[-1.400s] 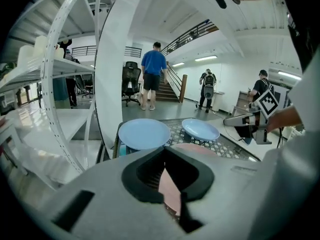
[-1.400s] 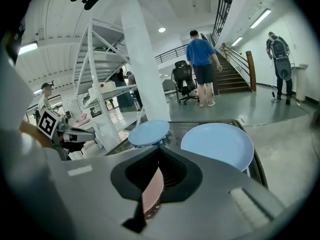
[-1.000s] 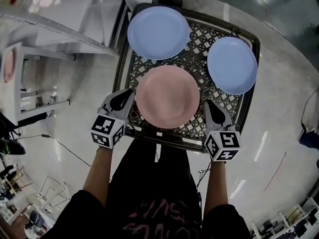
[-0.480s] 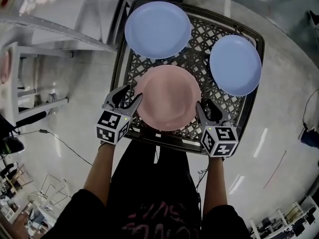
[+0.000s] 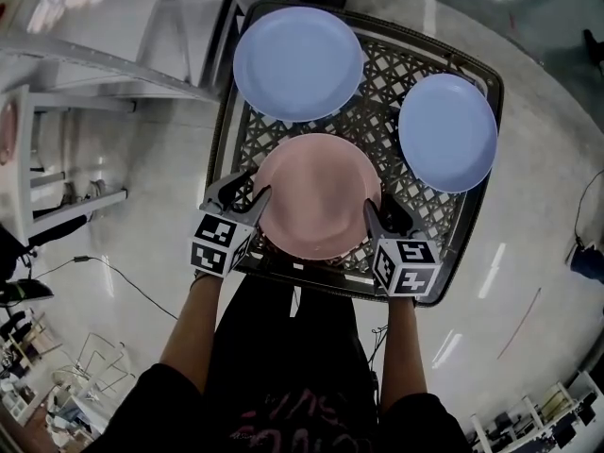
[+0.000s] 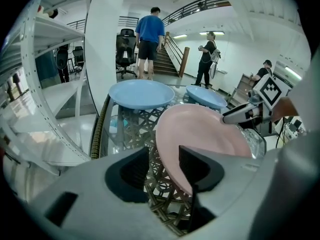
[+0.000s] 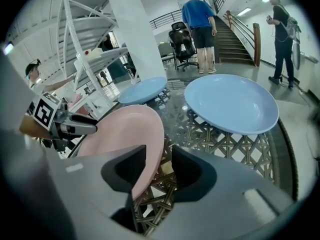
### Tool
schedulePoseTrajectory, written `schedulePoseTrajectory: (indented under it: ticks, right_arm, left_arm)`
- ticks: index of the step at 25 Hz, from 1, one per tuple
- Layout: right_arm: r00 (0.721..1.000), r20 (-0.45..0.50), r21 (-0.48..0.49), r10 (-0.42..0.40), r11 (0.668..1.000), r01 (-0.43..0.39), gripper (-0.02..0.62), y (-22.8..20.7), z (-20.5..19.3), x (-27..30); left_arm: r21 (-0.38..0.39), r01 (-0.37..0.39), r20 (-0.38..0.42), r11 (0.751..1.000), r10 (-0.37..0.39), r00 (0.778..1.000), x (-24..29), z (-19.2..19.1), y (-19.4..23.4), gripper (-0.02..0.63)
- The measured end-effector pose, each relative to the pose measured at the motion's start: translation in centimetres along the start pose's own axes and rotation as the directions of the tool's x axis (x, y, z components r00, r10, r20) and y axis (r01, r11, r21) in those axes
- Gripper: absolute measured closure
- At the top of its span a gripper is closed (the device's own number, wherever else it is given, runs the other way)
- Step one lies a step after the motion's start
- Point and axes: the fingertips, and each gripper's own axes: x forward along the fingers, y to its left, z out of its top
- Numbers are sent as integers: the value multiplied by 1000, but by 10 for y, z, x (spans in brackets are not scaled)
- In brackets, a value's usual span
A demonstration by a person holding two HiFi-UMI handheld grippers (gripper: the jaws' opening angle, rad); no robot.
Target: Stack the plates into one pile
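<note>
A pink plate lies at the near middle of a dark lattice table. Farther back are a large blue plate and, at the right, a second blue plate. My left gripper is at the pink plate's left rim and my right gripper at its right rim. Both have just been opening and stand open. In the left gripper view the pink plate has its rim in the gap of the left gripper, unpinched. The right gripper likewise straddles the pink plate's rim.
White metal shelving stands to the table's left. The table's raised dark rim runs beside my left gripper. Several people, an office chair and a staircase are far behind the table.
Both grippers have dropped and moved in to the pink plate's two sides. Their jaws, shut a second ago, are spread wide around its rim. The plates have not moved on the table.
</note>
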Motion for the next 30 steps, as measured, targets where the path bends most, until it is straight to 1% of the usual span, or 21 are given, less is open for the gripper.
schedulePoseTrajectory:
  ticks: [12,15,19,21,23,30]
  right_arm:
    - [1000,-16,-3,-8,1000,8,451,-1,-2,11]
    - [1000,-17,0,-8,1000,8,456,0,-4,12]
    - [1000,-26,-12,-7,1000,7,480,1,-9,13]
    - [1000,-24,-15,-15,1000,15,512,3,-10,12]
    - [999,-25,-13,-22,1000,22,525,4,-12,10]
    - [1000,-11,-20,-19,1000,19,531,5,-8,7]
  left_arm:
    - [11,18,-18,1000,-18,1000,11,-5,0,462]
    - [34,14,-24,999,-13,1000,12,-6,-2,480]
    - [65,-3,-30,998,5,1000,14,-9,-3,517]
    - [60,-8,-27,998,10,1000,12,-9,-2,520]
    - [46,-12,-21,999,13,1000,10,-9,-1,526]
    - [10,-33,25,999,32,999,3,-1,1,548]
